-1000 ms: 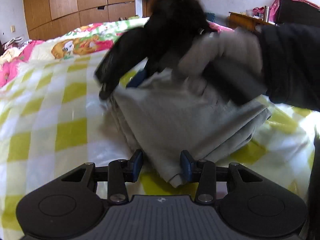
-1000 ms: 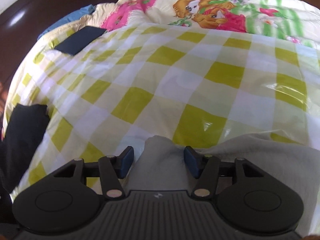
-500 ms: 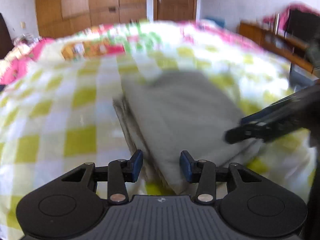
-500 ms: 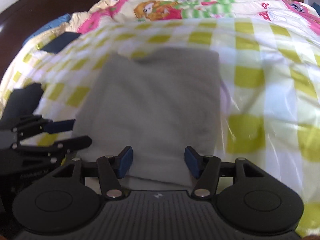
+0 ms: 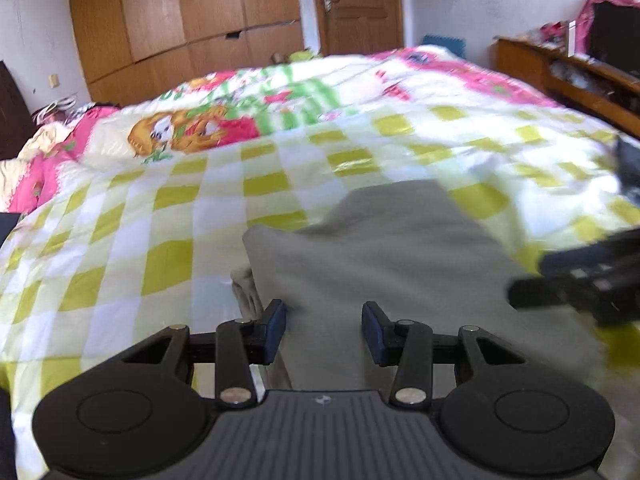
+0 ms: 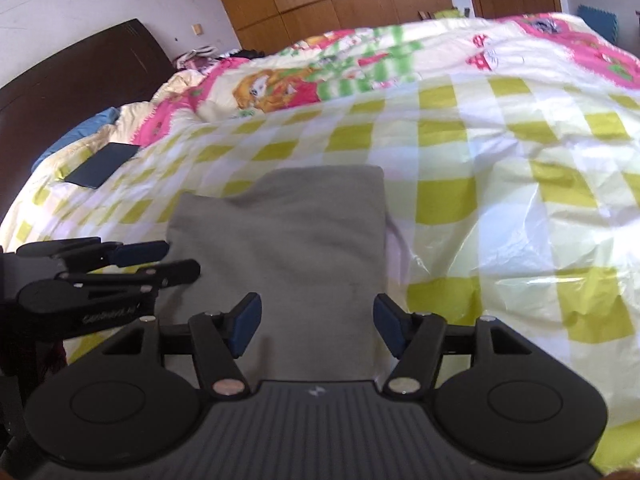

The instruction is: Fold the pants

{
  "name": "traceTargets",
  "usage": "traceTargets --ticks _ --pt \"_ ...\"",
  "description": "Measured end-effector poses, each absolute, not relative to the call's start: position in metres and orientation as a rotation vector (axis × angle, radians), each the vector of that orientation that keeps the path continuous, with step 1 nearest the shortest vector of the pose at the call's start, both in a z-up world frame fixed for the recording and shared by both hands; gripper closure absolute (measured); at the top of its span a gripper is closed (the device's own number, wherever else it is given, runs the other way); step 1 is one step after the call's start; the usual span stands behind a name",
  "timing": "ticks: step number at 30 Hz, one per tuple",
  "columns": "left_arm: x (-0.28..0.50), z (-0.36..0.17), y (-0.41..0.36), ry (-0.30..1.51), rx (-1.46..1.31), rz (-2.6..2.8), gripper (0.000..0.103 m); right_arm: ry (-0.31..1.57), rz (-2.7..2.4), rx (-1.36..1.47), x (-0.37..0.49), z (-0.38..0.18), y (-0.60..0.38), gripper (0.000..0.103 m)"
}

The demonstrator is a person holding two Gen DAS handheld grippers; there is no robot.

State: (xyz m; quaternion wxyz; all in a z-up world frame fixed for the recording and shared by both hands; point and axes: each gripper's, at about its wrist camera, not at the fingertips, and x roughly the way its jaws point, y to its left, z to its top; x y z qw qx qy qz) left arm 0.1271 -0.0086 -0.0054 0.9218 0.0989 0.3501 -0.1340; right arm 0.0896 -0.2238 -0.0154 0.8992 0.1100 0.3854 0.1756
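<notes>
The grey pants (image 6: 288, 248) lie folded into a thick rectangle on the yellow-checked bed cover (image 6: 460, 200). My right gripper (image 6: 316, 328) hovers over their near edge. Its jaws are opening, the cloth shows below the gap, and the pads do not press on it. In the left wrist view the pants (image 5: 384, 256) lie under my left gripper (image 5: 325, 330), which is open with its pads clear of the cloth. The left gripper (image 6: 164, 260) reaches the pants' left edge in the right wrist view. The right gripper (image 5: 536, 276) shows at the pants' right side.
A flat dark blue thing (image 6: 102, 164) lies on the bed at the far left, near the dark headboard (image 6: 80, 68). A cartoon quilt (image 5: 192, 132) covers the far part of the bed. A wooden desk (image 5: 560, 68) stands to the right, and wardrobes (image 5: 180, 20) stand behind.
The right gripper and the dark sleeve left the top of the pants and swung round to their side. Both views pulled back. The right jaws stand wider.
</notes>
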Motion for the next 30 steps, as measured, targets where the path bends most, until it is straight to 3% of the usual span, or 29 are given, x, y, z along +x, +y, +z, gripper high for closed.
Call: traceTargets --ticks 5,30 --pt "0.143 -0.022 -0.003 0.776 0.214 -0.243 0.041 0.89 0.336 0.246 0.092 -0.038 -0.228 0.04" --pt "0.057 -0.012 -0.002 0.834 0.167 -0.213 0.041 0.869 0.291 0.178 0.029 -0.022 -0.208 0.038"
